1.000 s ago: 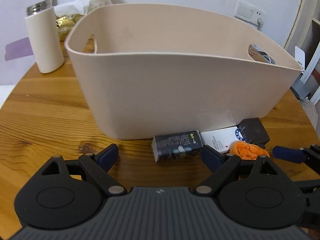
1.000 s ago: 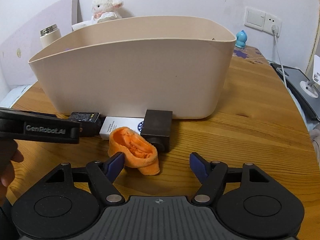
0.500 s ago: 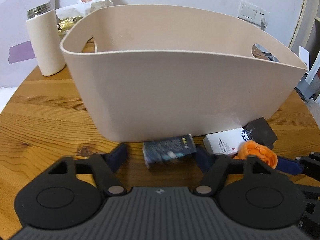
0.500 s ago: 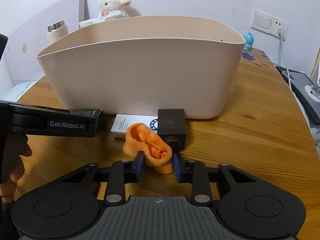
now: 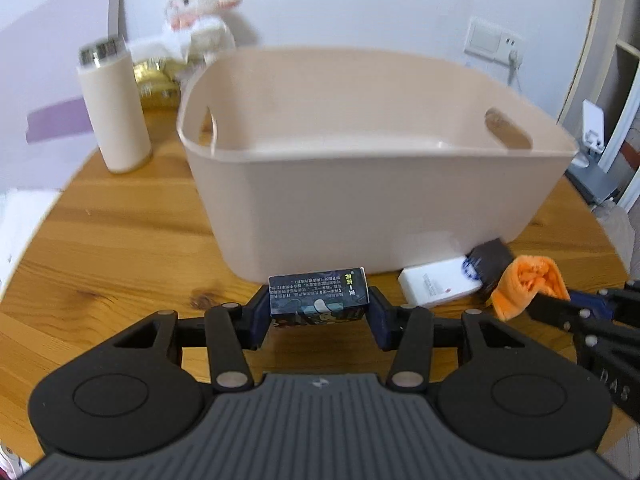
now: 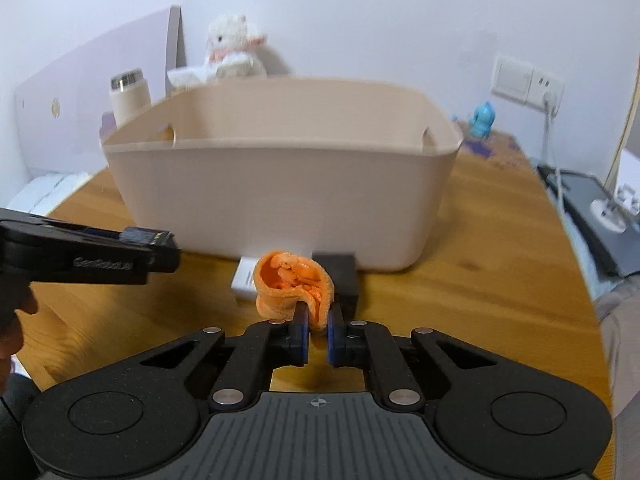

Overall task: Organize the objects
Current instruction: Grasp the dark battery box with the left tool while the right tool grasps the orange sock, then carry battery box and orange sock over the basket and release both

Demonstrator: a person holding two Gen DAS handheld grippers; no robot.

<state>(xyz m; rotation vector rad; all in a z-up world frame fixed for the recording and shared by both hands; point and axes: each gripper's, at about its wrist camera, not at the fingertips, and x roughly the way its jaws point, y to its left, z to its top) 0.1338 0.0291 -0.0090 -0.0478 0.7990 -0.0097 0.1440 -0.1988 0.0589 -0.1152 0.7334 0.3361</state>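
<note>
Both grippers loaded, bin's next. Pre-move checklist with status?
1. Left gripper shut on the dark box: ok, a pad on each end.
2. Right gripper shut on the orange cloth: ok, but only its lower edge is pinched.
3. Both items lifted off the table: cannot tell.
4. Bin has room: ok, no items seen inside, though its floor is partly hidden.
5. Path over the near rim: not ok yet, both grippers sit below it.
6. White box and black block clear of the grippers: cannot tell, the cloth overlaps them.
</note>
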